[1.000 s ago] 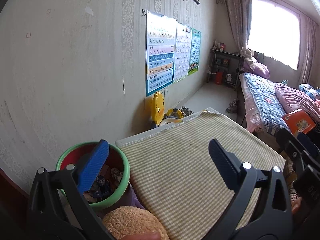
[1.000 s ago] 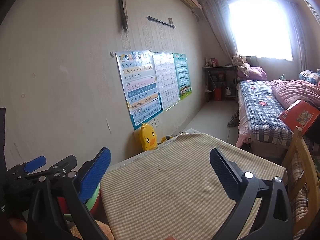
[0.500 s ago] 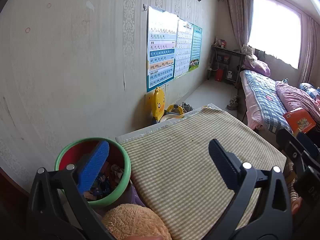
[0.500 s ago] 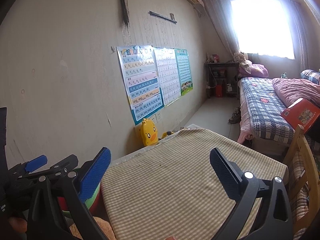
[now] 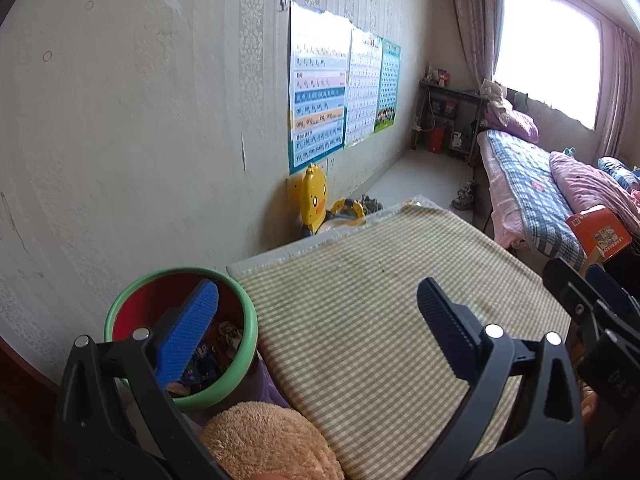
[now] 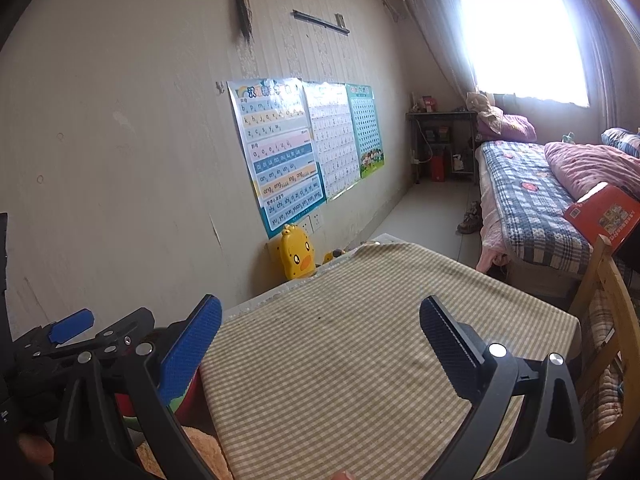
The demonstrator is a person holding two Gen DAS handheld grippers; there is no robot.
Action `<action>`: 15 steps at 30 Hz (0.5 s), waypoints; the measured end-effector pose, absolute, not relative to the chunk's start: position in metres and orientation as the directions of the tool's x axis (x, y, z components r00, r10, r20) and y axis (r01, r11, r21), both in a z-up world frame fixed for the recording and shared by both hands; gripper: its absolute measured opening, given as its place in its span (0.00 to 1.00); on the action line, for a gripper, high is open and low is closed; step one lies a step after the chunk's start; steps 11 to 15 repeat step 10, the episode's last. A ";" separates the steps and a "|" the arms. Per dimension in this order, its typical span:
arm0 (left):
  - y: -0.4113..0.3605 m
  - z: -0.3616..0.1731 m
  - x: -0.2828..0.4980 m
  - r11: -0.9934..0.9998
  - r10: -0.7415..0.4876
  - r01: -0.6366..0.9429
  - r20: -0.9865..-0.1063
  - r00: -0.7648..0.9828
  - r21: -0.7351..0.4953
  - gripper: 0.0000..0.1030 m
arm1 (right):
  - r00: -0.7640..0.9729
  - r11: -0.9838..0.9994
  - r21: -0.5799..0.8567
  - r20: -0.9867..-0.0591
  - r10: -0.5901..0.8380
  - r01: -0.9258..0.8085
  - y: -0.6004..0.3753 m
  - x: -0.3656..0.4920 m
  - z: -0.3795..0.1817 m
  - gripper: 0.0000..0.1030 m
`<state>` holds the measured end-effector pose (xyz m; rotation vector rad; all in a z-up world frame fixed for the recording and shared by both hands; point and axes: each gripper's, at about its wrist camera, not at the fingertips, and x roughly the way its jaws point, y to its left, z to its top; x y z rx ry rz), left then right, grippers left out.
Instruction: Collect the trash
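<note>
Beside the table's left edge, bin: the green-rimmed red bin (image 5: 182, 332) stands between wall and table, wrappers and paper scraps heaped inside.
Trash: colourful, crumpled pieces (image 5: 218, 350), all in the bin.
Progress: checked tablecloth (image 5: 372, 320) shows no litter; collection looks nearly or fully done.
Left gripper (image 5: 316, 320): fingers wide apart, holding nothing, above the bin's edge.
Right gripper (image 6: 320, 334): spread wide, empty, over the cloth.

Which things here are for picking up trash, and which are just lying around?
For the job: green-rimmed bin with wrappers inside, left gripper, right gripper.

Just lying about: yellow duck toy, plush toy, orange book, wall posters.
</note>
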<state>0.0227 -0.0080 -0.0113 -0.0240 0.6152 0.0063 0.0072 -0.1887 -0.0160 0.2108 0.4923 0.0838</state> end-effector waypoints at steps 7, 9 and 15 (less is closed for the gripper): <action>-0.004 -0.041 0.031 1.000 -0.008 -0.001 -0.640 0.769 -0.014 0.95 | 0.797 0.964 0.212 -0.603 0.002 0.158 -0.234 0.045 -0.081 0.93; 0.001 -0.054 0.032 1.000 -0.012 -0.002 -0.661 0.750 -0.020 0.95 | 0.751 0.940 0.172 -0.650 -0.115 0.294 -0.267 0.065 -0.111 0.93; 0.004 -0.060 0.032 1.000 -0.012 -0.002 -0.669 0.743 -0.021 0.95 | 0.732 0.928 0.161 -0.665 -0.149 0.336 -0.279 0.073 -0.121 0.93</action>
